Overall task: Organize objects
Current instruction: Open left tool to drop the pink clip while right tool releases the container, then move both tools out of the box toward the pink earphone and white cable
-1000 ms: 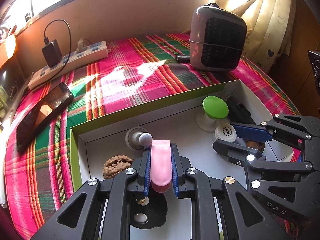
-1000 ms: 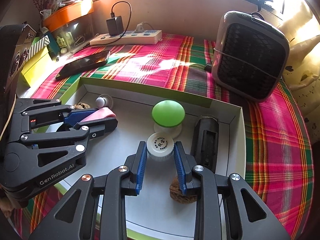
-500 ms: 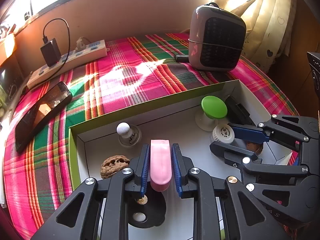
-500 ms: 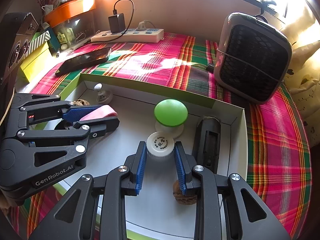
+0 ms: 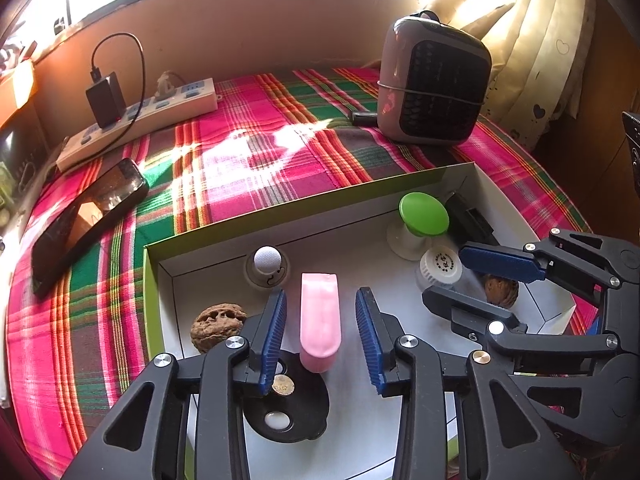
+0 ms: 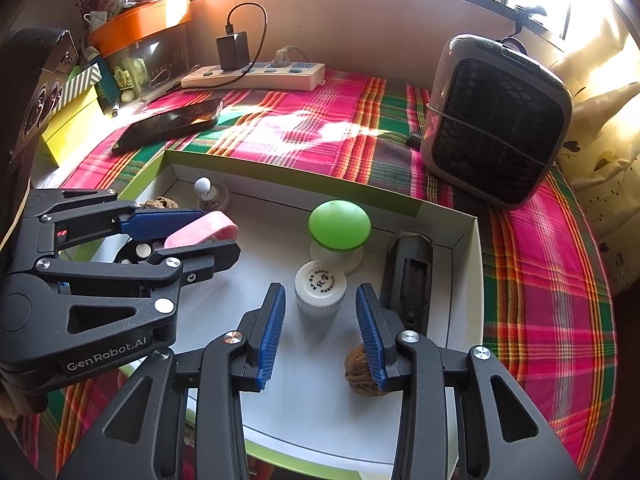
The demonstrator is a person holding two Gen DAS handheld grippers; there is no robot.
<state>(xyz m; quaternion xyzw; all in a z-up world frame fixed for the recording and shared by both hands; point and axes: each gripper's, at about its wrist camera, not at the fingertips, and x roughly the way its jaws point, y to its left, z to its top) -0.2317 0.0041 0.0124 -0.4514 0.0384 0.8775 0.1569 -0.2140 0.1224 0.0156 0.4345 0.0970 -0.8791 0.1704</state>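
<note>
The left gripper [image 5: 320,338] has its blue fingers [image 5: 273,336] spread apart, released, with a pink case [image 5: 320,316] standing between them and touching neither pad. The case rests in a black holder [image 5: 288,408] on the floor of a shallow white box [image 5: 280,208] with green outer walls. Just left of the left finger lies a walnut [image 5: 218,326], and behind the case a small white ball on a round base [image 5: 267,266] sits close to the box's back wall.

The right gripper [image 6: 320,330] is likewise released, its fingers [image 6: 272,334] open on either side of a small white jar [image 6: 320,290] with a printed lid; gaps show on both sides of the jar. A second walnut [image 6: 358,370] lies beside the right finger, partly hidden by it. Just behind the jar stands a green mushroom-shaped knob [image 6: 339,225] on a white foot, and to its right a black oblong device [image 6: 408,276] lies along the box's right wall.

The box sits on a tabletop covered with a pink and green plaid cloth [image 6: 540,280]. Beyond the box, a dark phone [image 6: 170,124] lies on the cloth, a white power strip [image 6: 256,74] with a black charger [image 6: 233,50] plugged in sits by the wall, and a grey fan heater [image 6: 500,120] stands at the right.
</note>
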